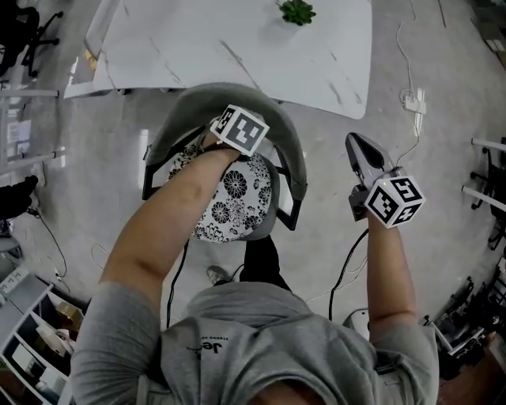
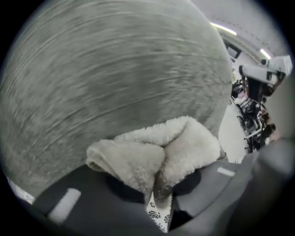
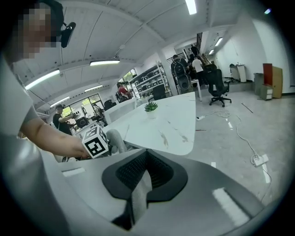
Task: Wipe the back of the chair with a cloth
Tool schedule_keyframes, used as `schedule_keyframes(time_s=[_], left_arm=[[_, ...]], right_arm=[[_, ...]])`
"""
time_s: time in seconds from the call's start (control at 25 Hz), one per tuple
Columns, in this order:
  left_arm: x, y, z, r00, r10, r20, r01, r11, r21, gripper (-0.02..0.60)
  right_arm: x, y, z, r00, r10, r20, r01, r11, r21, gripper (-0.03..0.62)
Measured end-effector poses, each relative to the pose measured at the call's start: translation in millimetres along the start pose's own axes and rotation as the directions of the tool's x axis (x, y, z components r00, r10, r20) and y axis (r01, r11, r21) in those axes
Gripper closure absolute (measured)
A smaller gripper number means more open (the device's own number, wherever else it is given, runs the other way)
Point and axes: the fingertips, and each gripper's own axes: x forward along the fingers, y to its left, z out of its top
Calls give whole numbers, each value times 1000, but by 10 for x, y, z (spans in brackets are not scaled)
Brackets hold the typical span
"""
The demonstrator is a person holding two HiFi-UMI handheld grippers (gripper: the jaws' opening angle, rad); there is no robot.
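Note:
A grey chair with a curved back (image 1: pixel 229 99) and a black-and-white flowered seat cushion (image 1: pixel 237 202) stands below me. My left gripper (image 1: pixel 225 134) reaches over the seat to the inside of the chair back. In the left gripper view a fluffy white cloth (image 2: pixel 156 152) is clamped in the left gripper (image 2: pixel 156 189) and pressed against the blurred grey chair back (image 2: pixel 106 78). My right gripper (image 1: pixel 360 154) hangs to the right of the chair, apart from it. In the right gripper view, that gripper (image 3: pixel 143 186) has its jaws together with nothing between them.
A white marble-patterned table (image 1: pixel 237 39) with a small green plant (image 1: pixel 297 11) stands just beyond the chair. A power strip (image 1: pixel 414 100) and cables lie on the grey floor at right. Shelving (image 1: pixel 32 340) sits at lower left. Other people and office chairs (image 3: pixel 216 85) are far off.

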Motion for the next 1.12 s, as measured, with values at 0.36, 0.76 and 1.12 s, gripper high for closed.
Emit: schedule_keyframes(time_s=[0.36, 0.76, 1.12], left_arm=[[154, -909, 91, 999, 29, -14, -22, 938, 347, 428], [-275, -331, -427, 992, -20, 124, 23, 999, -24, 428], [-413, 1046, -1795, 995, 94, 29, -70, 885, -461, 429]], right_arm=[[-64, 11, -1, 1000, 15, 12, -15, 1000, 1, 591], [179, 356, 4, 998, 62, -9, -63, 998, -27, 591], [570, 883, -33, 990, 130, -61, -133, 990, -50, 591]])
